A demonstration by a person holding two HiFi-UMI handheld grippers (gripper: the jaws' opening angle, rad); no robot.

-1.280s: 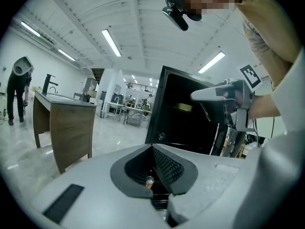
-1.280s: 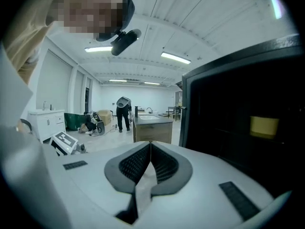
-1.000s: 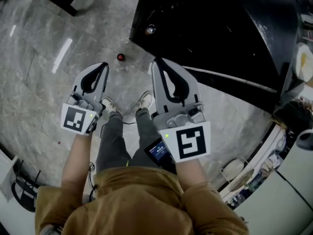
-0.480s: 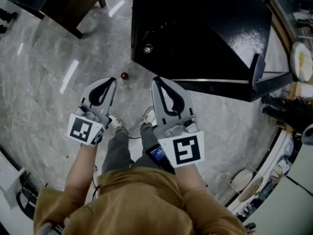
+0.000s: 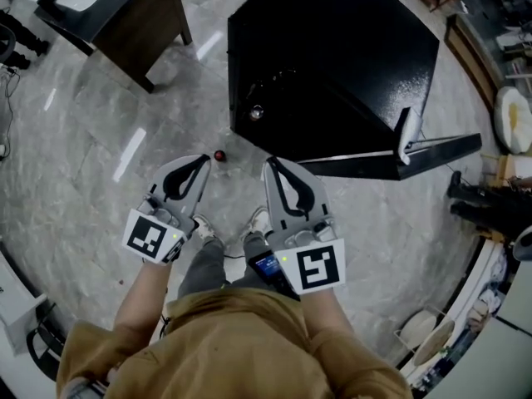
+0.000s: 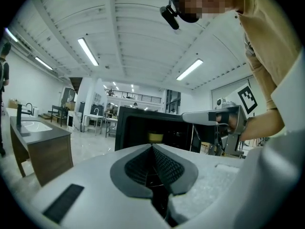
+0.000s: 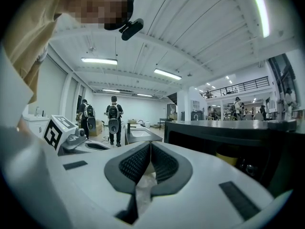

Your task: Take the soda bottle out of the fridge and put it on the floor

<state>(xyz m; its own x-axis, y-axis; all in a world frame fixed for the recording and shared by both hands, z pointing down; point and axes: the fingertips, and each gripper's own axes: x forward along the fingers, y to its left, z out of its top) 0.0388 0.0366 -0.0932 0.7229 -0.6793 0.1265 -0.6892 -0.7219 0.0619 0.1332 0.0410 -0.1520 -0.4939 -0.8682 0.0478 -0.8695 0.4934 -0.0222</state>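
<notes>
In the head view a low black fridge (image 5: 332, 56) stands on the marble floor, its door (image 5: 432, 146) swung open to the right. A small round shiny object (image 5: 257, 112) shows at its front left. A small red-topped object (image 5: 219, 155), perhaps the bottle's cap seen from above, stands on the floor just before the fridge. My left gripper (image 5: 204, 160) and right gripper (image 5: 270, 163) hang side by side above the person's shoes, both shut and holding nothing. The left gripper (image 6: 152, 147) looks into the dark fridge (image 6: 143, 128), where something yellow (image 6: 155, 137) sits.
A wooden cabinet with a dark top (image 5: 125, 15) stands at the upper left. Shelves with plates (image 5: 511, 119) line the right side. In the right gripper view two people with backpacks (image 7: 113, 116) stand far off beside a sink counter (image 7: 140, 135).
The fridge and the red-topped object have slid away toward the top of the view, so more floor and the whole fridge show. Both grippers stay shut, side by side.
</notes>
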